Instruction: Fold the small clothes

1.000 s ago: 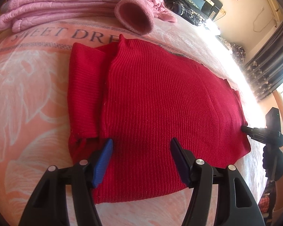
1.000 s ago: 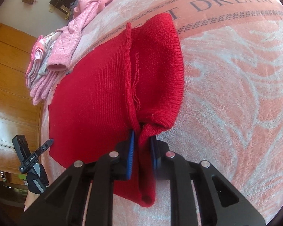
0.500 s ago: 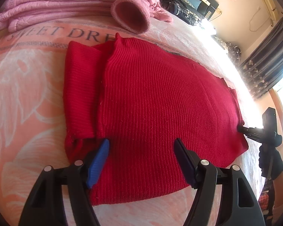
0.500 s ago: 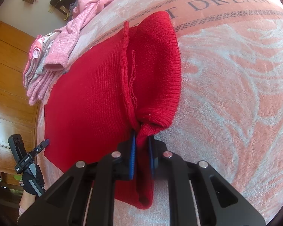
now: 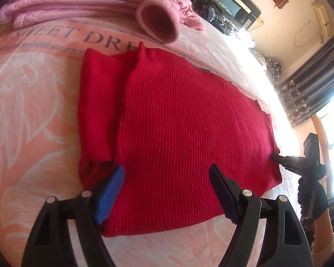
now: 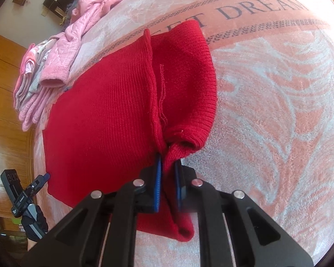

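A red knit sweater (image 5: pixel 178 122) lies flat on a peach blanket (image 5: pixel 33 111), with one sleeve (image 5: pixel 95 102) folded alongside its body. My left gripper (image 5: pixel 167 189) is open, its blue-padded fingers (image 5: pixel 111 189) spread over the sweater's near hem with nothing pinched between them. In the right wrist view my right gripper (image 6: pixel 168 171) is shut on a bunched edge of the sweater (image 6: pixel 100 122), where the sleeve (image 6: pixel 184 77) meets the body. The right gripper (image 5: pixel 278 158) also shows in the left wrist view, touching the sweater's far right corner. The left gripper (image 6: pixel 41 178) sits by the lower-left corner.
A pile of pink clothes (image 5: pixel 66 2) and a pink cuff (image 5: pixel 158 22) lie just beyond the sweater. The blanket (image 6: pixel 278 111) stretches bare to the right. A wooden wardrobe (image 6: pixel 6 111) stands past the bed's edge. A gloved hand (image 5: pixel 311 191) holds the right gripper.
The left gripper's fingers have spread slightly wider over the hem. The right gripper stays shut on the sweater's edge, and the cloth has barely shifted.
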Action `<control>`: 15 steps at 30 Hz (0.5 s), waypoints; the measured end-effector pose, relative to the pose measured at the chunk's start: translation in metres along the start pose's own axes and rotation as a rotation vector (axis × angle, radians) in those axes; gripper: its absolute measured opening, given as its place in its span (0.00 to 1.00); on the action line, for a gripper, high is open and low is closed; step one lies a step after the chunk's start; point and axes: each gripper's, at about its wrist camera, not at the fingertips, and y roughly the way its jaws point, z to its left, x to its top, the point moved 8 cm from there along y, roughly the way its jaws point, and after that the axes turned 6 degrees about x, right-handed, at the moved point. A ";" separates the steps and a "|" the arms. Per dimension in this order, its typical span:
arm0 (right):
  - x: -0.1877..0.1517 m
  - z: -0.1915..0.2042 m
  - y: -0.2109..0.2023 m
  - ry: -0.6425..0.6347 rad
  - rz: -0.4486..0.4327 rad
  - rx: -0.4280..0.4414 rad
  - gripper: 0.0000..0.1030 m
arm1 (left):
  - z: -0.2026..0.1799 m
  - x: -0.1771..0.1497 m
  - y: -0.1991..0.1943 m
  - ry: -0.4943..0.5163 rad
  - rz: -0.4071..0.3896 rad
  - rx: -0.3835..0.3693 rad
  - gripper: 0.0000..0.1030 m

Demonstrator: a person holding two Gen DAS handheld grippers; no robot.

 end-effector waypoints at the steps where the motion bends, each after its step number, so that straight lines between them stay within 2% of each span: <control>1: 0.002 0.008 -0.002 -0.019 0.000 -0.026 0.08 | 0.003 0.003 -0.005 0.003 -0.014 0.003 0.76; 7: 0.015 0.079 -0.003 -0.133 -0.004 -0.094 0.08 | 0.020 0.010 -0.019 -0.009 -0.045 0.005 0.76; 13: 0.007 0.161 0.015 -0.297 0.026 -0.116 0.08 | 0.036 0.009 -0.017 -0.030 -0.037 -0.001 0.76; 15: 0.002 0.185 0.024 -0.337 0.041 -0.093 0.08 | 0.038 0.009 -0.018 -0.036 -0.039 -0.005 0.76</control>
